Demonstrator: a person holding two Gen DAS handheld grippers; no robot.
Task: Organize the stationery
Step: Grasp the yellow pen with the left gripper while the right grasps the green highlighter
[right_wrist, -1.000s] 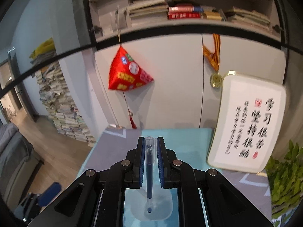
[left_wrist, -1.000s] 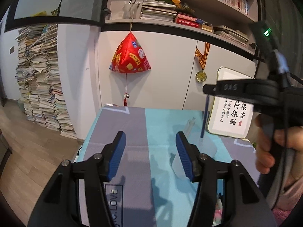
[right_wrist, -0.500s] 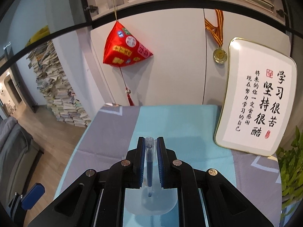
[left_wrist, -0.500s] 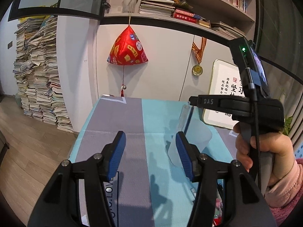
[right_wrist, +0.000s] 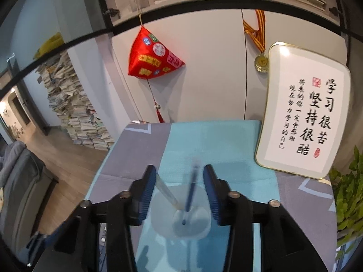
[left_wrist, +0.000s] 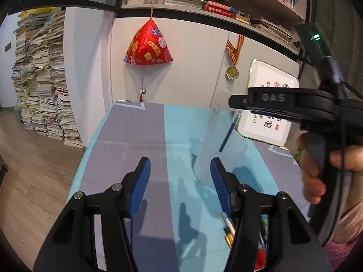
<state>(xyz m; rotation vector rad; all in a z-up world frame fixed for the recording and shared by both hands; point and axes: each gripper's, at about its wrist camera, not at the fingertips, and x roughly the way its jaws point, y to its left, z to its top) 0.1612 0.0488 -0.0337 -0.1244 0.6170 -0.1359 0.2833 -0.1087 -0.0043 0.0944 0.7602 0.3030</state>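
Frosted translucent plastic forms the pen cup [left_wrist: 221, 145] on the teal-and-grey cloth of the table [left_wrist: 145, 136]; the left gripper [left_wrist: 179, 184] hovers with jaws spread and empty, loose stationery [left_wrist: 229, 232] below it unsorted. From the right wrist view, the right gripper [right_wrist: 179, 189] has jaws spread above the cup, where a slim blue pen [right_wrist: 190, 192] and a clear pen [right_wrist: 166, 191] lean inside.

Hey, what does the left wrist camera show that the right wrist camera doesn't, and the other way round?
Only the left wrist view shows the right hand-held gripper from the side, the hand on it, and pens lying on the table. Only the right wrist view looks down into the cup, showing a blue pen, a clear pen and a plant. Both show the cup, table, red ornament, medal and calligraphy sign.
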